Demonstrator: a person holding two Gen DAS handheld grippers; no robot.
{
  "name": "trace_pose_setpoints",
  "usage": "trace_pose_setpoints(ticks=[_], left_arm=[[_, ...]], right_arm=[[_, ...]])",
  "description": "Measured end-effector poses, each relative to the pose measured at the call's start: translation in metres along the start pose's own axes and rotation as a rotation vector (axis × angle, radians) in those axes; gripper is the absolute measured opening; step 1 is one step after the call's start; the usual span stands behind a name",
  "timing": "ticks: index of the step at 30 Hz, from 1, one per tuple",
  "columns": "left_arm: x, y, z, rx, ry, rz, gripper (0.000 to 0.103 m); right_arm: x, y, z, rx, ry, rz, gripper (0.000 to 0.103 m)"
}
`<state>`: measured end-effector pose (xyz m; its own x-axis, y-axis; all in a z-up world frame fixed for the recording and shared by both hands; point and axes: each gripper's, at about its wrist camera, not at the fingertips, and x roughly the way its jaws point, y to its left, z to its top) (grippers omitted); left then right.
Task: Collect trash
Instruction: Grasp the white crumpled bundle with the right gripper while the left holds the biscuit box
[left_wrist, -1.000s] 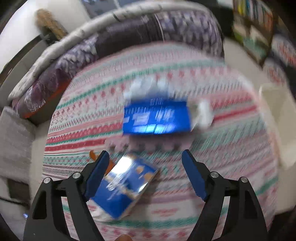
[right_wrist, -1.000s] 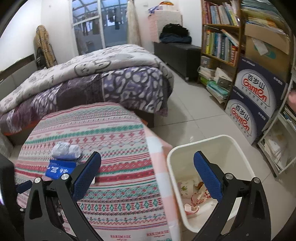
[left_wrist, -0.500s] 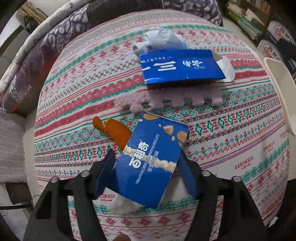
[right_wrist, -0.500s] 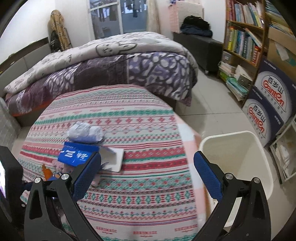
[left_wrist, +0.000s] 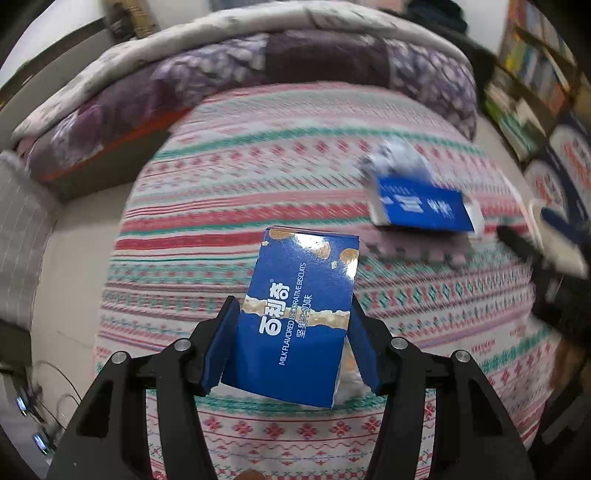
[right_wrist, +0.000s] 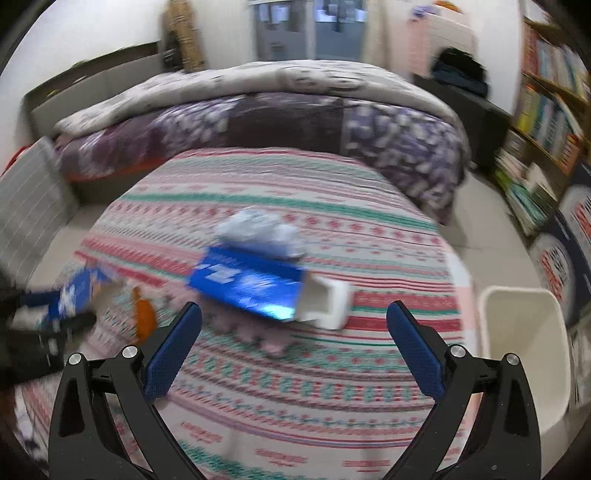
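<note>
Left gripper (left_wrist: 291, 347) has just been closing and now clamps the biscuit box (left_wrist: 301, 314) above the cloth — carry it level to the bin (right_wrist: 524, 354), right gripper (right_wrist: 293, 345) gaping empty.

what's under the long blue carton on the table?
The carton lies on a pinkish foam puzzle mat, with crumpled grey plastic tucked at its far edge. Anything else beneath is covered.

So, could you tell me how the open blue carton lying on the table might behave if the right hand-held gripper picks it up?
The blue carton is probably light: its open end looks hollow. Its thin walls may buckle under a squeeze. The glossy face could slip.
</note>
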<state>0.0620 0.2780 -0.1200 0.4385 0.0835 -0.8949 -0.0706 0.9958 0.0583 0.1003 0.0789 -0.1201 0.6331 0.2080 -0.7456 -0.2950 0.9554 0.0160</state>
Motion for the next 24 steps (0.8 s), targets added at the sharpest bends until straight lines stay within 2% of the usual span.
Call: trace_pose_setpoints(ticks=[7, 12, 17, 19, 24], left_arm=[[-0.018, 0.041, -0.001, -0.121, -0.049, -0.009, 0.057], [-0.021, 0.061, -0.008, -0.165, -0.053, -0.004, 0.057], [-0.020, 0.073, -0.013, -0.194, -0.046, -0.007, 0.057], [-0.019, 0.076, -0.014, -0.197, -0.044, -0.005, 0.057], [-0.017, 0.079, -0.016, -0.204, -0.039, -0.005, 0.057]], right_arm=[[0.010, 0.064, -0.017, -0.226, 0.061, 0.218, 0.096], [0.019, 0.099, -0.033, -0.262, 0.140, 0.327, 0.096], [0.033, 0.125, -0.049, -0.268, 0.214, 0.327, 0.096], [0.038, 0.130, -0.051, -0.278, 0.226, 0.300, 0.096], [0.053, 0.133, -0.056, -0.261, 0.271, 0.294, 0.096]])
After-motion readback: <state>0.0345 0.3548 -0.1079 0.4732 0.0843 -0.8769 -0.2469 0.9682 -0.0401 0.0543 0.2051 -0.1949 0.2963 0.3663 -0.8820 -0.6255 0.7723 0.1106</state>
